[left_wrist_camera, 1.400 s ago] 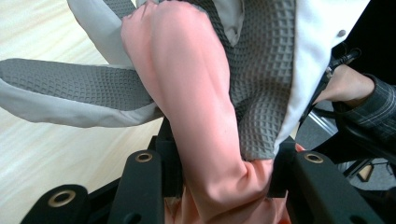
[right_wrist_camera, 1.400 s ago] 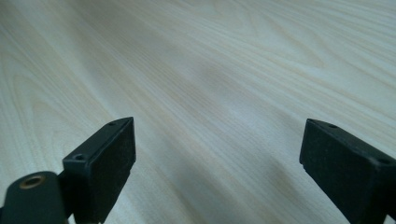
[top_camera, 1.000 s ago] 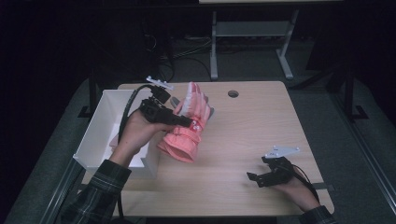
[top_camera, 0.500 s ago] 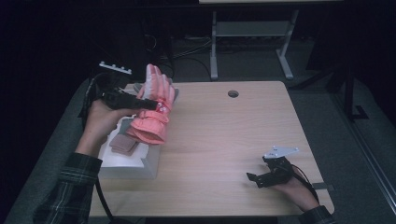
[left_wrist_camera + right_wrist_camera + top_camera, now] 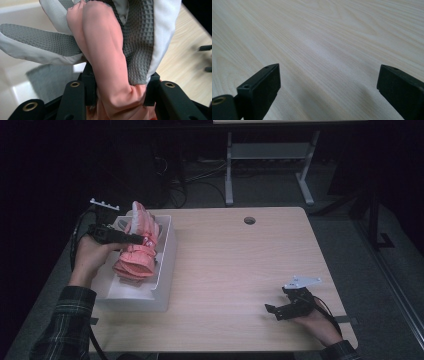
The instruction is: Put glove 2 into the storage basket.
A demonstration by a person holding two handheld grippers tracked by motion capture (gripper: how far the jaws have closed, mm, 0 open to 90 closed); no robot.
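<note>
A salmon-pink mitt with grey waffle fabric and pale lining hangs over the white bin at the table's left. My left gripper is shut on it from the left side. In the left gripper view the pink mitt is pinched between the two black jaws of my left gripper, and its grey and white folds spread out above them. My right gripper rests on the table near the front right corner. It stands open, and between its jaws lies bare wood.
A grey cloth lies on the bin's floor under the mitt. The light wooden table has a round cable hole near its far edge. A desk frame stands behind on the dark floor.
My left gripper has carried the pink mitt leftwards from the table's middle to above the white bin, and a little lower. The right gripper has not moved.
</note>
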